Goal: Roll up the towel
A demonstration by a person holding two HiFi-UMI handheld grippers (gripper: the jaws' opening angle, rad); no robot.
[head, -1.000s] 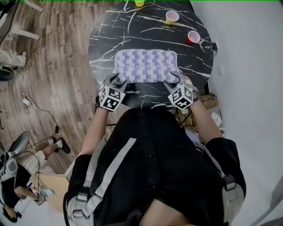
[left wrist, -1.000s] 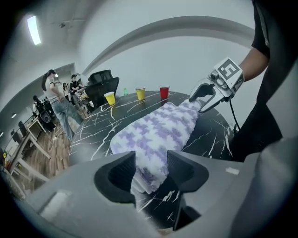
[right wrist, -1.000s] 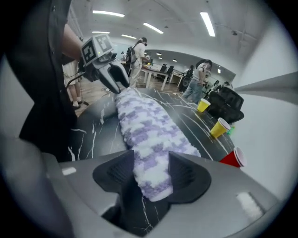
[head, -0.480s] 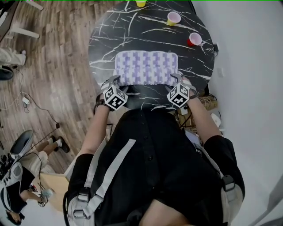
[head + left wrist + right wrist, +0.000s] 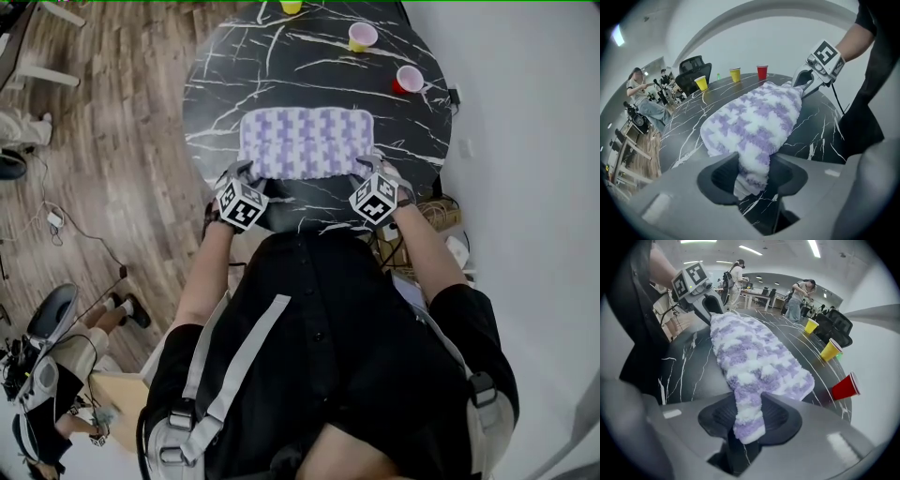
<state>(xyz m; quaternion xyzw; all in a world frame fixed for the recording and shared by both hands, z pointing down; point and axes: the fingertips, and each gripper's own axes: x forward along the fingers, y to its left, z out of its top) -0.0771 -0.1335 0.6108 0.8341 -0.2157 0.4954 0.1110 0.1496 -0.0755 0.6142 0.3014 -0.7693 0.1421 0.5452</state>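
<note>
While I am standing at the near edge of a round black marble-patterned table point(image 5: 281, 66), I am holding a pair of tongs in each hand, and both are pointing steeply down at a fluffy purple-and-white towel point(image 5: 305, 141).

From the head view, the towel is lying flat at 12 o'clock from me, near the middle of the table. It is a rectangle with its long sides running from 9 o'clock to 3 o'clock.

My left tongs point(image 5: 246, 173) are gripping the towel's near corner at 7 o'clock. In the left gripper view, the jaws have just been closing, and they are pinching a bunched fold of the towel point(image 5: 759, 117) between their dark pads, open only as wide as that fold.

My right tongs point(image 5: 370, 167) are gripping the near corner at 5 o'clock. In the right gripper view, these jaws have also just been closing. They are clamping a narrow tongue of the towel point(image 5: 754, 362), and its end is hanging out below the pads.

Three cups are standing beyond the towel, well apart from it. A red cup point(image 5: 410, 79) is sitting at 2 o'clock, a yellow cup point(image 5: 362, 36) at 1 o'clock, and a second yellow cup point(image 5: 292, 6) at 12 o'clock by the far rim.

A wooden floor point(image 5: 112, 141) is showing at 9 o'clock from the table.
</note>
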